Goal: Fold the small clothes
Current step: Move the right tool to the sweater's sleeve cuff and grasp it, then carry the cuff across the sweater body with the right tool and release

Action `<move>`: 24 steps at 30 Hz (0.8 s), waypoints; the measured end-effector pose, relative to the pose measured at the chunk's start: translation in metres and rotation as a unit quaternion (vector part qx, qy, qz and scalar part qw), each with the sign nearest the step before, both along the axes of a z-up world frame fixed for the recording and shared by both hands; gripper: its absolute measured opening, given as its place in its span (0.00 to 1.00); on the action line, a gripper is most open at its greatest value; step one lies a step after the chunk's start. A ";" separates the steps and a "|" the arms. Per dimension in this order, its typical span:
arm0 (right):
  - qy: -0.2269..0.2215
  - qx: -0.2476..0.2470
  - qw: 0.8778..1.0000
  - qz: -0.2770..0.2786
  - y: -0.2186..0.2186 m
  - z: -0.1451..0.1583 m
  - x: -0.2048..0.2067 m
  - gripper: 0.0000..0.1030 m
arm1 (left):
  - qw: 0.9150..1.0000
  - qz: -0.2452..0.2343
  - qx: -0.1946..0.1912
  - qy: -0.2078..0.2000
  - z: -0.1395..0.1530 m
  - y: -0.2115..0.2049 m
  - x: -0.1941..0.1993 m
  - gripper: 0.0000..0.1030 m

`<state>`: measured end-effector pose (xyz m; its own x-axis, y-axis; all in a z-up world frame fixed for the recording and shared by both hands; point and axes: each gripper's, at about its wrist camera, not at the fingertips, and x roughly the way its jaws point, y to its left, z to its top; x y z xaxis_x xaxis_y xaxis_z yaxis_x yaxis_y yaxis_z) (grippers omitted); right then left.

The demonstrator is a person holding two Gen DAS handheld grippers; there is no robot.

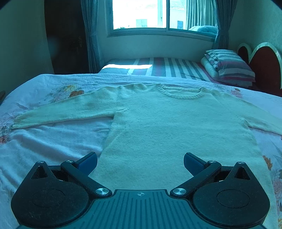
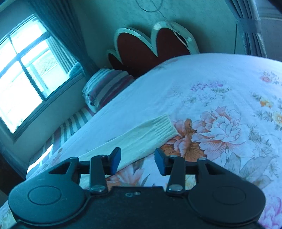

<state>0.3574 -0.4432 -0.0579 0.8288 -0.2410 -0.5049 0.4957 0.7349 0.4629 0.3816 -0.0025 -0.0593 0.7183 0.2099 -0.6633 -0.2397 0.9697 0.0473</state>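
Observation:
A pale cream knitted sweater (image 1: 167, 123) lies flat, front up, on the floral bedspread (image 1: 52, 144), both sleeves stretched out sideways, collar at the far end. My left gripper (image 1: 140, 163) is open wide and empty, hovering over the sweater's lower hem. In the right wrist view the right sleeve with its ribbed cuff (image 2: 158, 130) lies on the bedspread (image 2: 220, 98). My right gripper (image 2: 137, 162) is open and empty, just above the sleeve, short of the cuff, with the sleeve running between its fingers.
A folded striped quilt and pillow (image 1: 229, 67) lie at the back right by a red heart-shaped headboard (image 1: 262, 61). A striped mattress (image 1: 158, 67) lies beyond the bedspread under a bright window (image 1: 149, 14). The headboard (image 2: 149, 45) also shows in the right wrist view.

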 end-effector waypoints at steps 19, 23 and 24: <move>-0.061 0.137 0.989 -0.007 -0.044 -0.056 0.034 0.21 | 0.997 0.072 -0.011 0.022 -0.021 0.041 0.037 1.00; -0.028 0.103 0.994 -0.005 -0.040 -0.058 0.046 0.05 | 0.996 0.082 -0.009 0.023 -0.021 0.054 0.029 1.00; -0.028 0.104 0.994 -0.010 -0.041 -0.057 0.047 0.05 | 0.996 0.084 -0.007 0.022 -0.021 0.058 0.027 1.00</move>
<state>0.4040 -0.4843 -0.1145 0.8528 -0.1522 -0.4995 0.4786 0.6106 0.6310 0.4085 0.0553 -0.0800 0.6440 0.3153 -0.6971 -0.3974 0.9164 0.0474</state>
